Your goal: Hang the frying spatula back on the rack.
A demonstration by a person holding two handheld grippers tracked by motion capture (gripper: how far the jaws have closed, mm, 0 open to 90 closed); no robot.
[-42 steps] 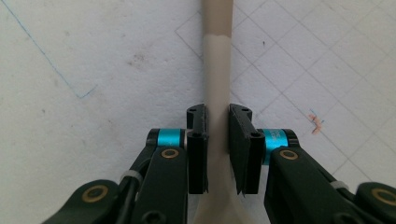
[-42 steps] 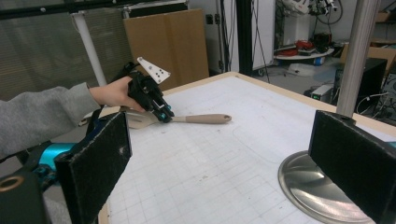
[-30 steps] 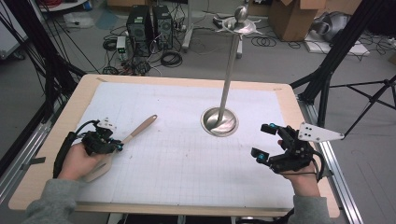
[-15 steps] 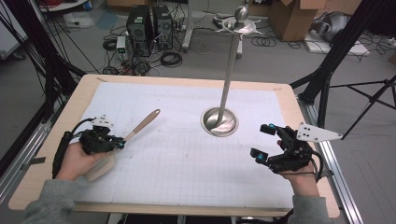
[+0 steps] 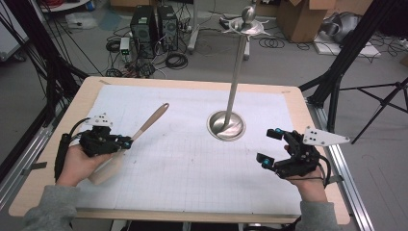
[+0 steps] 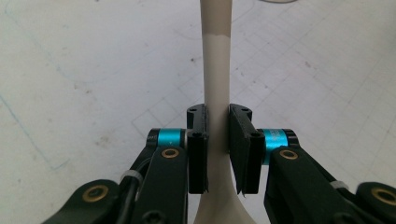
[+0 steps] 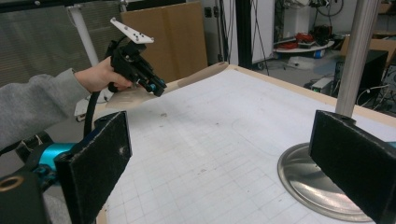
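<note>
The wooden spatula (image 5: 139, 134) sits at about 9 o'clock on the white grid mat (image 5: 192, 144), its handle pointing toward 1 o'clock and its broad blade down by the person's left hand (image 5: 79, 163). The left gripper (image 5: 126, 143) pinches the handle just above the blade; in the left gripper view the two black jaws press flat on either side of the spatula's (image 6: 216, 93) pale shaft. From the right gripper view the spatula (image 7: 187, 81) is clear of the mat, tilted upward.

The right gripper (image 5: 270, 146) hovers at about 4 o'clock, its jaws spread wide and holding nothing, well apart from the spatula. The metal stand (image 5: 231, 96) rises from its round base near the mat's centre, between the two grippers.

No brand, label or writing can be read anywhere.

Against half a second ago, the spatula's handle tip has lifted slightly higher; the right gripper has not shifted.
</note>
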